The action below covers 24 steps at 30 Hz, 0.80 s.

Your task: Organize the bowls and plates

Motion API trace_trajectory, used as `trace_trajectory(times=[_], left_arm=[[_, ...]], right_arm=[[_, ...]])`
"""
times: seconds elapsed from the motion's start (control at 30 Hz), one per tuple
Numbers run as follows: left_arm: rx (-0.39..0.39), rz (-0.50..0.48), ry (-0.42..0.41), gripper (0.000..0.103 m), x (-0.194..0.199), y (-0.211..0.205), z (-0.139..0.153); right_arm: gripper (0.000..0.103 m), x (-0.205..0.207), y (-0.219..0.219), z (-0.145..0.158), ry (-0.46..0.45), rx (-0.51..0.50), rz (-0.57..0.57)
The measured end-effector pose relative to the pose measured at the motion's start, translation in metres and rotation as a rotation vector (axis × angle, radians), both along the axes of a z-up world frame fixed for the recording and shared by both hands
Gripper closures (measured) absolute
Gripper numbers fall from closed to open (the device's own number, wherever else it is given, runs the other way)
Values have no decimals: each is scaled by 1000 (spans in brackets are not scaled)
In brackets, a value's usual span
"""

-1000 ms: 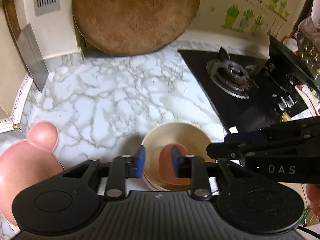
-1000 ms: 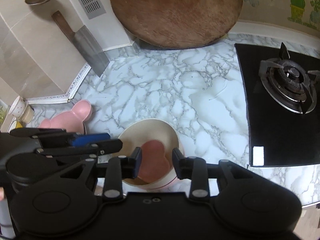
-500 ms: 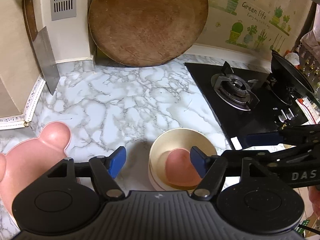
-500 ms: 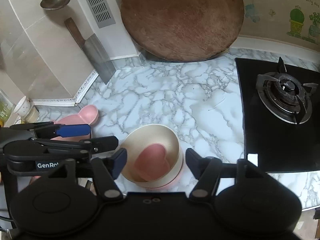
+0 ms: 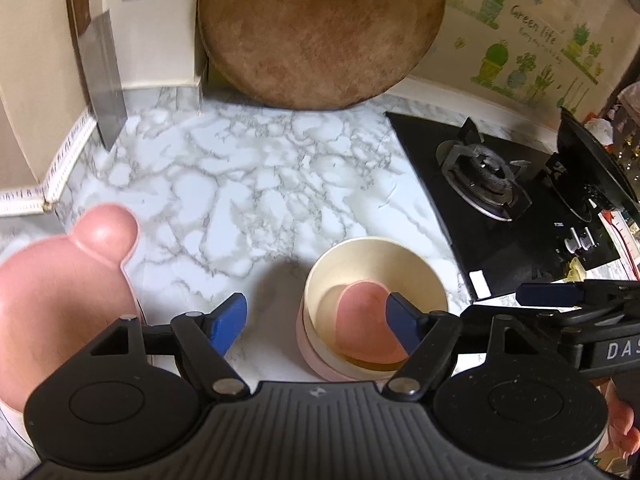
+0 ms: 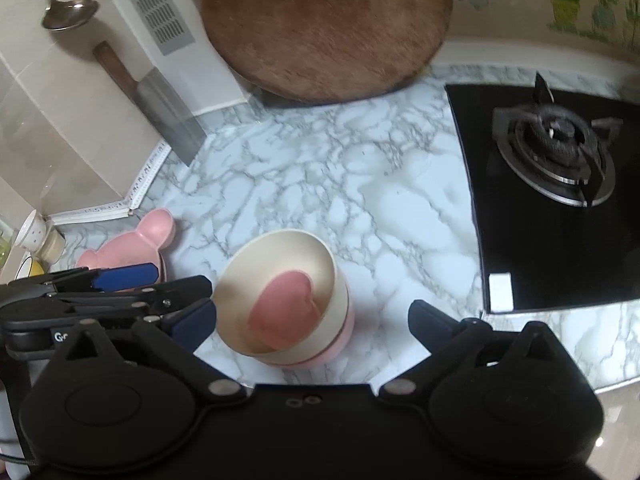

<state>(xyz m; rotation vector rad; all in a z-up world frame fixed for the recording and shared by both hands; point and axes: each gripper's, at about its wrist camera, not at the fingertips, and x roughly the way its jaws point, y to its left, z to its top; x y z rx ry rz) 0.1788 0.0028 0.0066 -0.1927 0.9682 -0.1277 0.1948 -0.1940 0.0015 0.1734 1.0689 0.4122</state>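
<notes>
Both sets of jaws have just been opening and now stand wide apart with nothing pressed between them, whereas a second earlier they were nearly closed around the small pink heart-shaped dish (image 5: 370, 322). Taken from left to right, the pink bear-eared plastic plate (image 5: 60, 280) lies on the white marble-patterned counter (image 5: 248, 184), the left gripper (image 5: 316, 322) is held over the bare counter beside it, and the stack of cream round bowls on a pink bowl (image 5: 360, 276) sits near the counter's front edge with the heart dish resting tilted inside. The right gripper (image 6: 312, 320) hangs directly above that stack. These pieces are judged to be light, stiff plastic with smooth, somewhat slippery walls; a hold across a rim, one finger inside and one outside, is judged safest. Only in the left wrist view can the black pan (image 5: 596, 168) on the black gas hob (image 5: 496, 208) be seen; only in the right wrist view are a hanging steel ladle (image 6: 70, 14) and a small white cup (image 6: 34, 232) shown.
</notes>
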Motion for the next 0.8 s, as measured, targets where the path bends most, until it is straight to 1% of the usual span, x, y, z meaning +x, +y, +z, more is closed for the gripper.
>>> trace_trajectory(times=[0.07,0.2,0.33,0.47,0.6,0.7,0.8], left_arm=[[-15,11,26,27,3,1,-7],[-71,43,80,27,11,7,-23],[-104,68,130,27,19,10,-38],[-121,82,145,27,24,10,-47],[-143,91,171,27,29,8,-55],[-139,104,180,27,32,9,-59],[-149,117,188,28,34,10,-62]], right_arm=[[1,2,-2,-5,16,6,-9],[1,4,-3,-17,44,7,-21],[4,9,-3,-29,75,11,-33],[8,12,0,-41,96,5,-27],[16,16,3,-53,128,3,-28],[21,18,5,-59,146,19,-32],[21,20,6,-62,152,26,-36]])
